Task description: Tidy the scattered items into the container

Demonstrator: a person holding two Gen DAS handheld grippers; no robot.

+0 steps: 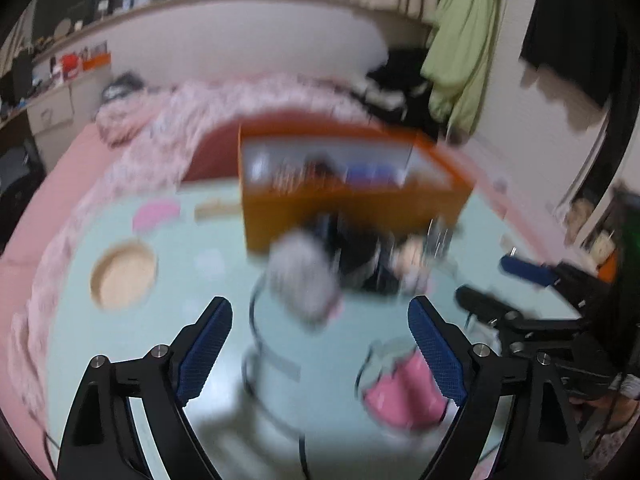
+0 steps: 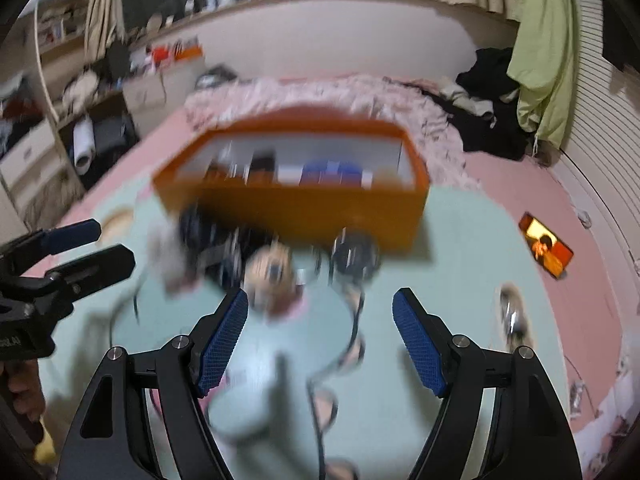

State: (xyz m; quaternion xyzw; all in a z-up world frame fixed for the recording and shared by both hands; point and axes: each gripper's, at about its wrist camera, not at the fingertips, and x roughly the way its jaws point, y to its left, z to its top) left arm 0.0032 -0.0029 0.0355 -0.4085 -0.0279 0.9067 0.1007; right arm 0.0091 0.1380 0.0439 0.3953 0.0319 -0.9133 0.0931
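Observation:
Both views are motion-blurred. An orange box point(image 1: 352, 204) stands on a pale green mat point(image 1: 216, 248) with several items inside; it also shows in the right wrist view point(image 2: 304, 204). In front of it lie a grey fuzzy item point(image 1: 304, 280), dark items point(image 1: 360, 252), a pink item point(image 1: 400, 396) and a black cable point(image 1: 256, 320). My left gripper point(image 1: 320, 312) is open and empty above the mat, short of the grey item. My right gripper point(image 2: 320, 304) is open and empty, short of a beige round item point(image 2: 272, 276) and a dark item point(image 2: 354, 256).
A round wooden lid point(image 1: 122, 276), a pink piece point(image 1: 156, 214) and a beige strip point(image 1: 218, 208) lie on the mat at left. A phone with a lit screen point(image 2: 546, 246) lies on the pink bedding point(image 2: 500, 184). A crumpled pink blanket point(image 1: 224, 104) lies behind the box.

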